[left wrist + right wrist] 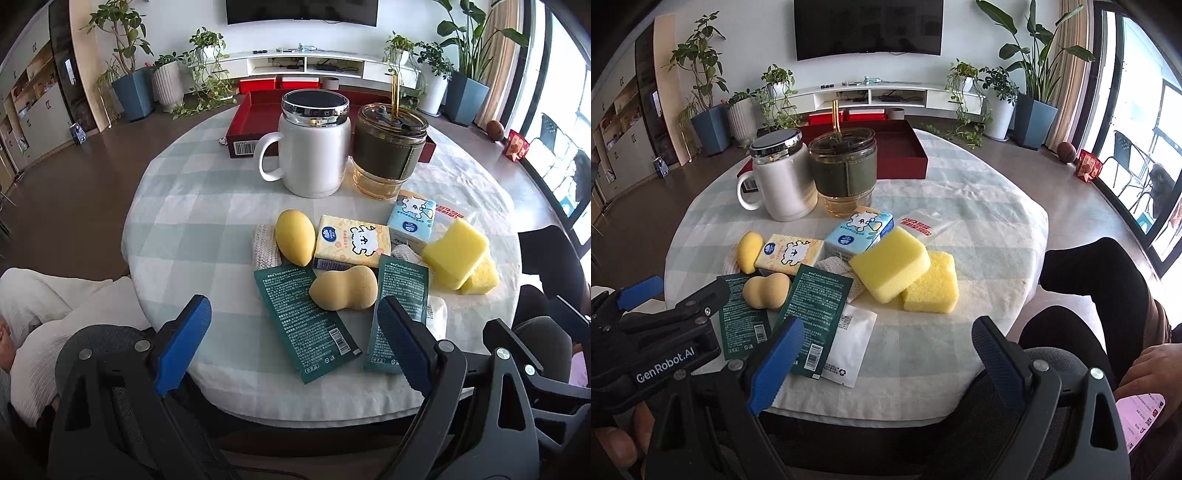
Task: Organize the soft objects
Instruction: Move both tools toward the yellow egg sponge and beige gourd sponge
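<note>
Soft things lie in a cluster on the round table: two yellow sponges (456, 251) (890, 262), a gourd-shaped puff (343, 290) (764, 291), an egg-shaped puff (295, 236) (750, 249), a yellow tissue pack (351, 242) (790, 253), a blue tissue pack (412, 218) (858, 230) and two green sachets (303, 325) (809, 314). My left gripper (291, 328) is open and empty at the near edge, just before the sachets. My right gripper (886, 354) is open and empty, near the white sachet (847, 347).
A white mug (314, 147) (783, 177) and a glass tumbler with a straw (388, 151) (846, 170) stand behind the cluster. A red open box (258, 114) (901, 151) sits at the far edge. A seated person's legs (1089, 288) are to the right.
</note>
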A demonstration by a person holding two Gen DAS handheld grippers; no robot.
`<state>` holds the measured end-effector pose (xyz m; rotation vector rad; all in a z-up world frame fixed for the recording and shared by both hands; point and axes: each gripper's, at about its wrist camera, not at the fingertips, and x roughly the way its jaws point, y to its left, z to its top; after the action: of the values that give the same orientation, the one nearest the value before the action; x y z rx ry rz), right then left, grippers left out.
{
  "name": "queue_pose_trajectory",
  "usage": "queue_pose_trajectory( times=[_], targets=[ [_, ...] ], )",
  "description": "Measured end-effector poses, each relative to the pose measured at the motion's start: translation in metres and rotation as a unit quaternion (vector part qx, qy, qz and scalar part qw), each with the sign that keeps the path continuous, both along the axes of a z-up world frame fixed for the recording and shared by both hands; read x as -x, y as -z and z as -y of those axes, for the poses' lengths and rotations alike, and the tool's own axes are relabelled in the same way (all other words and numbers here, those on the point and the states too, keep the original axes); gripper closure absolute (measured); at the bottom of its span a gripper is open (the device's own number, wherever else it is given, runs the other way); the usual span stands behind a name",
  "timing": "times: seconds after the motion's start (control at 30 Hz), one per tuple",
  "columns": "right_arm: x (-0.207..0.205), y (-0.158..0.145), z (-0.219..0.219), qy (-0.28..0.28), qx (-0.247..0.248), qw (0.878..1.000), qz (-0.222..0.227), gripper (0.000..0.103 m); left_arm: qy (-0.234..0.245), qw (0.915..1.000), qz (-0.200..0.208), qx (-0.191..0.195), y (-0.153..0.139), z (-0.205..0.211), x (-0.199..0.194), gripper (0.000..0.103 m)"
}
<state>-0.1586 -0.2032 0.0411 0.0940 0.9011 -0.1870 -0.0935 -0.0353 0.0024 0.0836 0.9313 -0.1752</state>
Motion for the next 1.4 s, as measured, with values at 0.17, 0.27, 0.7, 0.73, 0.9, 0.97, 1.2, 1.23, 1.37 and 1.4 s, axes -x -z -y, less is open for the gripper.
queue_pose_trajectory(
  times=[0.17,0.27,0.7,0.73,0.9,0.97,1.2,1.23,1.37,1.4],
  targets=[
    [-0.001,0.002,-0.004,0.005,0.014,1.000,-0.004,0.009,0.001,1.0000,0.002,-0.008,0.001,0.000,0.001,0.012],
    [-0.001,0.002,-0.004,0.008,0.016,1.000,-0.004,0.009,0.003,1.0000,0.000,-0.007,0.003,0.001,0.000,0.012],
    [-0.001,0.000,-0.007,0.002,0.009,1.000,-0.001,0.009,-0.003,0.9999,-0.002,-0.009,0.008,-0.002,0.001,0.012],
    [-0.001,0.000,-0.007,0.002,0.009,1.000,-0.001,0.009,-0.004,0.9999,-0.003,-0.010,0.008,-0.002,0.001,0.012],
    [-0.002,0.001,-0.008,0.000,0.007,1.000,-0.003,0.009,-0.005,0.9999,-0.004,-0.012,0.010,-0.002,0.000,0.012],
    [-0.002,0.001,-0.008,0.000,0.007,1.000,-0.002,0.009,-0.004,0.9999,-0.004,-0.012,0.010,-0.002,0.000,0.012],
    [-0.002,0.001,-0.009,0.000,0.008,1.000,-0.003,0.009,-0.006,0.9999,-0.006,-0.011,0.011,-0.002,0.000,0.012],
    [-0.002,0.001,-0.008,0.000,0.008,1.000,-0.003,0.009,-0.006,0.9999,-0.006,-0.011,0.012,-0.002,-0.001,0.012],
    [-0.002,0.001,-0.009,0.001,0.008,1.000,0.001,0.009,-0.006,0.9999,-0.007,-0.012,0.013,-0.002,-0.001,0.012],
    [-0.002,0.001,-0.009,0.002,0.008,1.000,0.002,0.009,-0.005,0.9999,-0.008,-0.012,0.013,-0.002,-0.001,0.012]
  ],
)
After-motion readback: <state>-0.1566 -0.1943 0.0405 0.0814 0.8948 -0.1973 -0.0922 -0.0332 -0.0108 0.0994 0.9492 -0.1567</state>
